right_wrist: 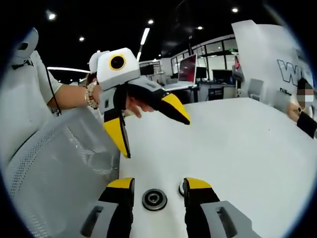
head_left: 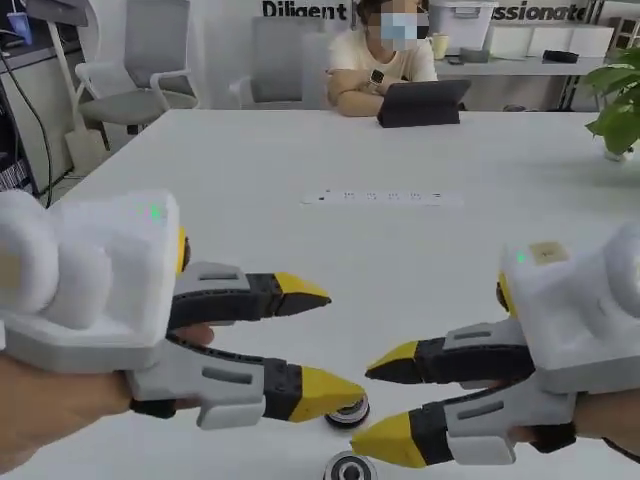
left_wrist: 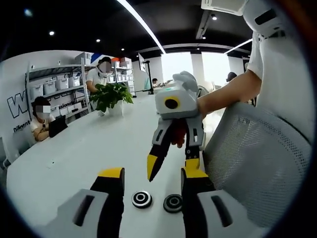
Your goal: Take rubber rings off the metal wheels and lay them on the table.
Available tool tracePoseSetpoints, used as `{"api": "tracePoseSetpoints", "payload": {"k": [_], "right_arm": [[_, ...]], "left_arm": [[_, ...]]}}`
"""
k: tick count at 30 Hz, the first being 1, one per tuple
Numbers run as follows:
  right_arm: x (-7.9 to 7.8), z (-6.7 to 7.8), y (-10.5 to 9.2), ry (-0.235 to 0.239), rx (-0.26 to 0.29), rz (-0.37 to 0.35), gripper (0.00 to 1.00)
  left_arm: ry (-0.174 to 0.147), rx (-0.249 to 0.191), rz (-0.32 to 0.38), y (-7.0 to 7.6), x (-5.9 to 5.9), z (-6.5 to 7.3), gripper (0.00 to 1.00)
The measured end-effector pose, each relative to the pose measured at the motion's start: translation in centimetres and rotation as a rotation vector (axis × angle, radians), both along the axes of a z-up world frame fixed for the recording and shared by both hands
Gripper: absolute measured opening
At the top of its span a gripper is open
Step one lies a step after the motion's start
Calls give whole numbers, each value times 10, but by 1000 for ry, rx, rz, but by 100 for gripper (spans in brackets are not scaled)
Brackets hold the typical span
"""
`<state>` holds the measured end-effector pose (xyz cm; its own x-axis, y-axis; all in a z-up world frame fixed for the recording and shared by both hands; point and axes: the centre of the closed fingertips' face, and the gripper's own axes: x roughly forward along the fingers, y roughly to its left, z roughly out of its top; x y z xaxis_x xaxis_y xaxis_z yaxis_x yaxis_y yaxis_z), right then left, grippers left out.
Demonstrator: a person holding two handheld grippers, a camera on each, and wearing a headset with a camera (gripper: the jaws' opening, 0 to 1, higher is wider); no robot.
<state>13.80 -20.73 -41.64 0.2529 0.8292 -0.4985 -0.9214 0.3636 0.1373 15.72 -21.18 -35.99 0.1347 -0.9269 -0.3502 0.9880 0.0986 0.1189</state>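
Two small metal wheels with black rubber rings lie flat on the white table (head_left: 300, 150) near its front edge. One wheel (head_left: 349, 412) is half hidden under my left gripper's lower jaw; the other wheel (head_left: 350, 467) is cut by the picture's bottom edge. The left gripper view has both wheels (left_wrist: 141, 199) (left_wrist: 173, 203) just beyond its jaws. My left gripper (head_left: 320, 338) (left_wrist: 152, 174) is open and holds nothing. My right gripper (head_left: 378, 402) (right_wrist: 159, 184) faces it, open too, with one wheel (right_wrist: 154, 199) between its tips and another wheel (right_wrist: 182, 187) behind its right jaw.
A person sits at the table's far side behind a dark tablet (head_left: 422, 102). A potted plant (head_left: 618, 100) stands at the far right. A socket strip (head_left: 385, 197) is set into the table's middle. A mesh chair back (left_wrist: 257, 163) is close behind the front edge.
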Motion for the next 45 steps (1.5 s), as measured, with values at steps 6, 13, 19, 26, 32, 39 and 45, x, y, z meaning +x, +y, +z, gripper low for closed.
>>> {"api": "tracePoseSetpoints", "payload": {"k": [6, 13, 19, 26, 32, 39, 45], "right_arm": [[-11, -26, -2, 33, -90, 42, 33], [-13, -44, -6, 50, -145, 34, 28], [-15, -50, -5, 57, -156, 30, 25], [-18, -60, -4, 65, -188, 40, 23], [-20, -62, -3, 64, -199, 47, 23], [-18, -63, -4, 64, -200, 40, 21], [-17, -62, -5, 58, -201, 36, 20]], "left_arm": [[43, 69, -11, 2, -8, -34, 36], [103, 109, -24, 1, -16, -60, 30], [117, 121, -34, -4, -23, -71, 24], [114, 198, -49, -4, -28, -95, 18], [105, 223, -52, -2, -29, -101, 15], [106, 214, -50, -2, -29, -100, 9], [107, 211, -45, -3, -28, -101, 8]]}}
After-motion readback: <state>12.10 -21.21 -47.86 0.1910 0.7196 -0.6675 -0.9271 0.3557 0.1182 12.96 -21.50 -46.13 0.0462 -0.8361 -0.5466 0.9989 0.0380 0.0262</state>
